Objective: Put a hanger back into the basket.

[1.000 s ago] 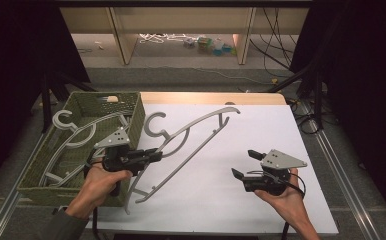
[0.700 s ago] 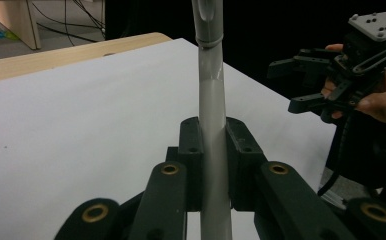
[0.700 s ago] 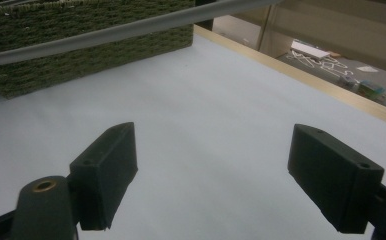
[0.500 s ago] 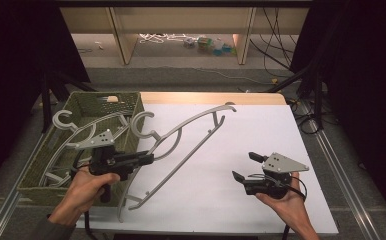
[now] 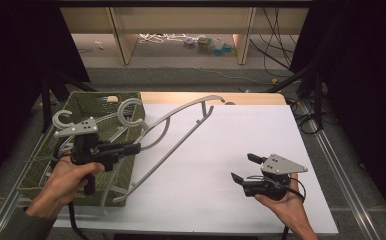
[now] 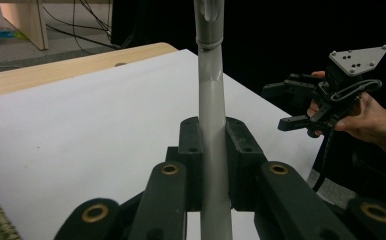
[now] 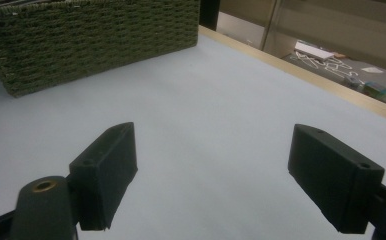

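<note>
The left tool gripped a grey hanger, lifted half over the basket (more hangers lay inside), not yet stowed; the right tool gaped empty above the counter.

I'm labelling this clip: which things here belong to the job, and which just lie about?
In the job:
- grey hanger
- green woven basket
- left gripper, shut on the hanger
- right gripper, open

Lying about:
- cables on the floor
- small coloured items
</note>
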`<state>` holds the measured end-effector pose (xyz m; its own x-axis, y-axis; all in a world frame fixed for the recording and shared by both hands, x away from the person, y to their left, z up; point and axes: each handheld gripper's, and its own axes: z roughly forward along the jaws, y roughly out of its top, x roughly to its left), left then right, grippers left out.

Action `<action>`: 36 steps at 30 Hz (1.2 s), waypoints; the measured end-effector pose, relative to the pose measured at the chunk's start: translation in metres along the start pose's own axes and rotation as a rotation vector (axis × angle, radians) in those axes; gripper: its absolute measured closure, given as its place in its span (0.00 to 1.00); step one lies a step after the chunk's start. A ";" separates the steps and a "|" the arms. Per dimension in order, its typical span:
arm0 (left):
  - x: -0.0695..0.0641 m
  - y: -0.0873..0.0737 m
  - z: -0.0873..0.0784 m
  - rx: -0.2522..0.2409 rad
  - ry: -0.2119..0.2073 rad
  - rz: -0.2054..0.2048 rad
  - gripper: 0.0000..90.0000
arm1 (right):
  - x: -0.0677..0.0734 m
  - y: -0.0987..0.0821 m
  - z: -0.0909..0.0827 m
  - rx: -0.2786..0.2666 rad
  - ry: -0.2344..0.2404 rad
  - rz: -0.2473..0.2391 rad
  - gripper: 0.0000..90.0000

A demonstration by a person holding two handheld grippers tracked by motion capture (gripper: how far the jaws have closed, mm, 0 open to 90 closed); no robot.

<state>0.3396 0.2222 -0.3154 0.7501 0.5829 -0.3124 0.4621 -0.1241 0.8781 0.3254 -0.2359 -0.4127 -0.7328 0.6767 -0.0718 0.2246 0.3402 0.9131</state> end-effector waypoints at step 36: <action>0.082 0.038 -0.062 0.031 0.187 -0.006 0.88 | -0.001 -0.002 0.003 0.015 0.017 -0.006 0.22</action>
<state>0.3897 0.3148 -0.2852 0.6479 0.7222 -0.2423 0.4826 -0.1430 0.8641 0.3273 -0.2350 -0.4156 -0.7450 0.6634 -0.0708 0.2292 0.3542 0.9067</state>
